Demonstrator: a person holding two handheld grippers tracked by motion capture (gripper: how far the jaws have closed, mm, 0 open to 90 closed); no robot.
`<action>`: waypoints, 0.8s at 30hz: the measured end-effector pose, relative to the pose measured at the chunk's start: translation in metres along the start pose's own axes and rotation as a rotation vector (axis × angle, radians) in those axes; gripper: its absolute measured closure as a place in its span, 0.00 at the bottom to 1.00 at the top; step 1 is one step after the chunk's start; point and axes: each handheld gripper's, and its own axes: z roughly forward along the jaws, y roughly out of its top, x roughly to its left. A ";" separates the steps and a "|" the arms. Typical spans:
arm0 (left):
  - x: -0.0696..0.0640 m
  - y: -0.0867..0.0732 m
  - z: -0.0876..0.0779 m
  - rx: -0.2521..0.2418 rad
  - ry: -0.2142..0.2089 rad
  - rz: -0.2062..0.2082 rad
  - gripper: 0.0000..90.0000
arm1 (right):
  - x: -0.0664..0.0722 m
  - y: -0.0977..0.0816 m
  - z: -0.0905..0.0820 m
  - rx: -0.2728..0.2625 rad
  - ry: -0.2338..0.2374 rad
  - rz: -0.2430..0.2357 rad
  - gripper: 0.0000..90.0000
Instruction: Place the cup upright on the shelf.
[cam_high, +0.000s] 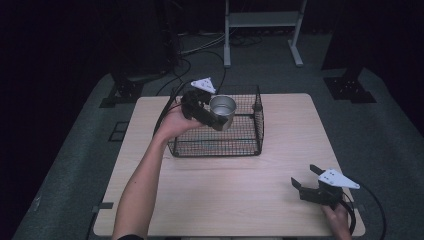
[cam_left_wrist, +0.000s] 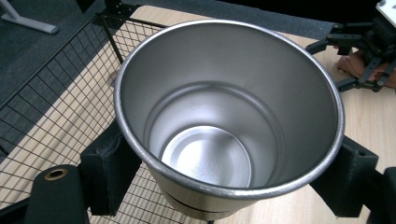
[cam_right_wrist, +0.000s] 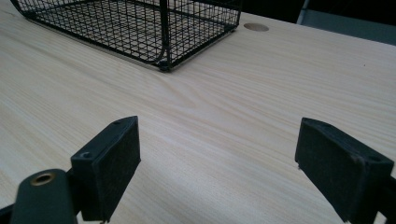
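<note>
Jaws of the left gripper (cam_high: 216, 119) clamp a shiny round steel cup (cam_high: 222, 111) above the black wire basket (cam_high: 240, 142), at twelve o'clock on the pale wooden table (cam_high: 225, 190); the right gripper (cam_high: 306, 176), at four o'clock, gapes with nothing between its pads.

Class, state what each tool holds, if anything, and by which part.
The left tool grips the shiny steel cup by its outer side wall, below the rim. The right tool holds nothing.

The left gripper's (cam_left_wrist: 224, 186) jaws clamped a steel cup (cam_left_wrist: 229, 116) above the wire basket's (cam_left_wrist: 70, 93) corner, mouth facing the camera.
</note>
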 end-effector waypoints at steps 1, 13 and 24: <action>0.001 0.002 0.001 0.002 -0.001 -0.005 0.20 | 0.000 0.000 0.000 0.000 0.001 0.000 0.15; 0.023 0.006 0.022 0.037 0.005 -0.041 0.20 | 0.000 0.000 0.000 -0.002 0.006 0.008 0.15; 0.043 -0.008 0.047 0.070 0.022 -0.099 0.20 | -0.001 0.000 0.000 -0.004 0.007 0.007 0.15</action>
